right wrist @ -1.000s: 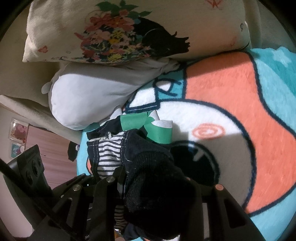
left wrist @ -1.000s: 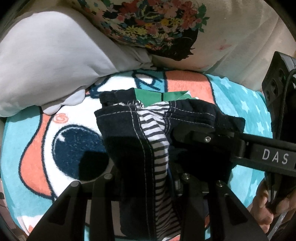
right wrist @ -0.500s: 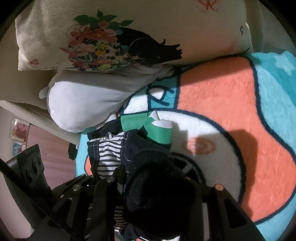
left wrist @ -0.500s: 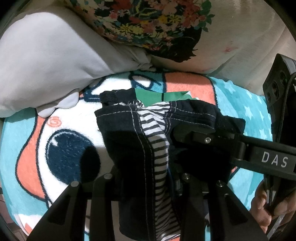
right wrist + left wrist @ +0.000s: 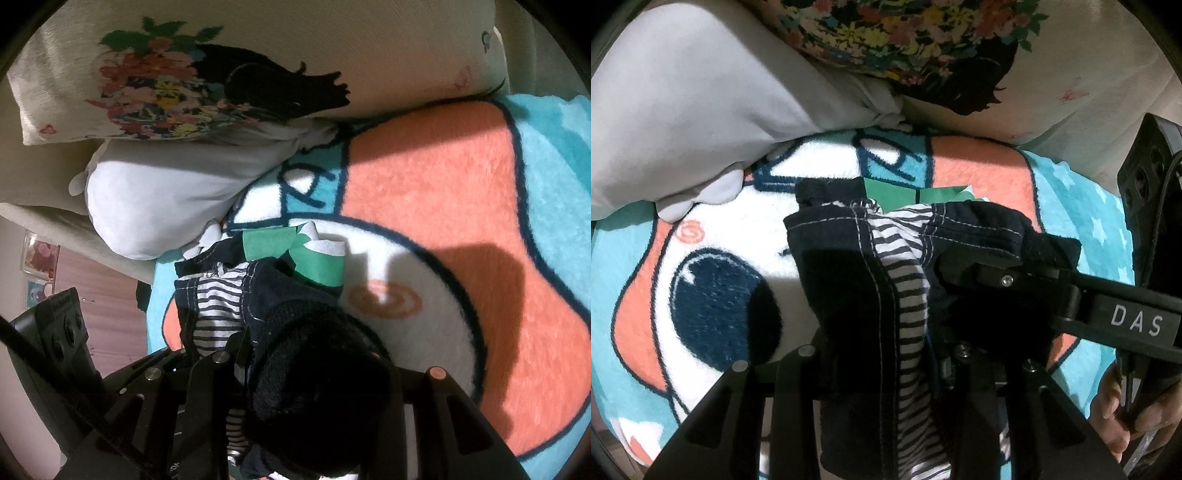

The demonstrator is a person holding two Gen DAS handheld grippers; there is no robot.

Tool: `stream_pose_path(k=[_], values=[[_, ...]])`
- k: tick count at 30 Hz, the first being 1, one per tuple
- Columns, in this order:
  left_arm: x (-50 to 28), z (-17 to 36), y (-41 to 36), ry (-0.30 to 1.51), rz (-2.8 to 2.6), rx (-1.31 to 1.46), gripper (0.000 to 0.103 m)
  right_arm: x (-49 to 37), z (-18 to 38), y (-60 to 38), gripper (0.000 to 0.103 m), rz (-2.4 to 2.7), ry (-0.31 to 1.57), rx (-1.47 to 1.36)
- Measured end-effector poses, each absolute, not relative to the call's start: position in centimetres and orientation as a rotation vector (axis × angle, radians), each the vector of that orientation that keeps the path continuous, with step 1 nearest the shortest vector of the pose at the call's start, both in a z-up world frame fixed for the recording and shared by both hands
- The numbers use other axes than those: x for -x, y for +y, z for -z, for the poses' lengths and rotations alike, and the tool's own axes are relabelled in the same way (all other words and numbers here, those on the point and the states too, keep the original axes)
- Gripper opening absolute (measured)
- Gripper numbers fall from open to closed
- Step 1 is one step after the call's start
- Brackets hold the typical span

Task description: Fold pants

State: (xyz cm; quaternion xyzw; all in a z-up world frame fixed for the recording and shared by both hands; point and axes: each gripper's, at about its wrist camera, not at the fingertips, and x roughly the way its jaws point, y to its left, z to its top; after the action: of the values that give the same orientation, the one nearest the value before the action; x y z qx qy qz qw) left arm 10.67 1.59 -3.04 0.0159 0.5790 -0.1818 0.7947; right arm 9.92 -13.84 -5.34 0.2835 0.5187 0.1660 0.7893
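Observation:
The pants [image 5: 849, 280] are dark navy with a striped white lining and a green and white panel at the far end. They are bunched up and held above a cartoon blanket [image 5: 713, 236]. My left gripper [image 5: 882, 373] is shut on the pants near the striped lining. My right gripper [image 5: 314, 373] is shut on the dark bunched end of the pants [image 5: 295, 332]. The right gripper's arm marked DAS [image 5: 1052, 295] crosses the left wrist view from the right and touches the pants.
A plain white pillow [image 5: 687, 110] and a floral cushion [image 5: 923, 48] lie at the far edge of the blanket. They also show in the right wrist view, the white pillow [image 5: 166, 199] and the floral cushion [image 5: 258, 74]. A hand [image 5: 1126, 417] shows at lower right.
Both grippers have moved with the pants towards the pillows, which now look closer and larger. The grip on the pants is the same.

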Motion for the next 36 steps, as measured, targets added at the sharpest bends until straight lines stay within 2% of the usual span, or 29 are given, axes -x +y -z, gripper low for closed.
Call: stream_pose_path(k=[6,14,16,17,19,21,36], values=[[-10.7,3.4,1.6,1.245,0.379,-0.026,0.035,-10.3,5.8,-13.8,0.035,-0.351,1.122,-0.583],[-11.1,4.1,2.2,1.259,0.363,0.014,0.049,-10.4,6.2,-13.8,0.039,-0.326,1.118,-0.544],[-11.0,4.0,2.5,1.259,0.362,0.026,0.051,-10.3,6.0,-13.6,0.043,-0.312,1.108,-0.526],[-10.9,3.9,2.7,1.26,0.362,0.032,0.051,-10.3,5.9,-13.6,0.044,-0.303,1.101,-0.516],[-10.8,3.7,3.0,1.26,0.362,0.034,0.052,-10.2,5.5,-13.6,0.055,-0.275,1.086,-0.495],[-10.5,3.4,3.2,1.258,0.362,0.028,0.052,-10.0,5.1,-13.9,0.059,-0.246,1.068,-0.484],[-8.0,1.5,7.0,1.216,0.383,-0.018,0.055,-5.7,1.8,-14.6,0.064,-0.096,0.957,-0.53]])
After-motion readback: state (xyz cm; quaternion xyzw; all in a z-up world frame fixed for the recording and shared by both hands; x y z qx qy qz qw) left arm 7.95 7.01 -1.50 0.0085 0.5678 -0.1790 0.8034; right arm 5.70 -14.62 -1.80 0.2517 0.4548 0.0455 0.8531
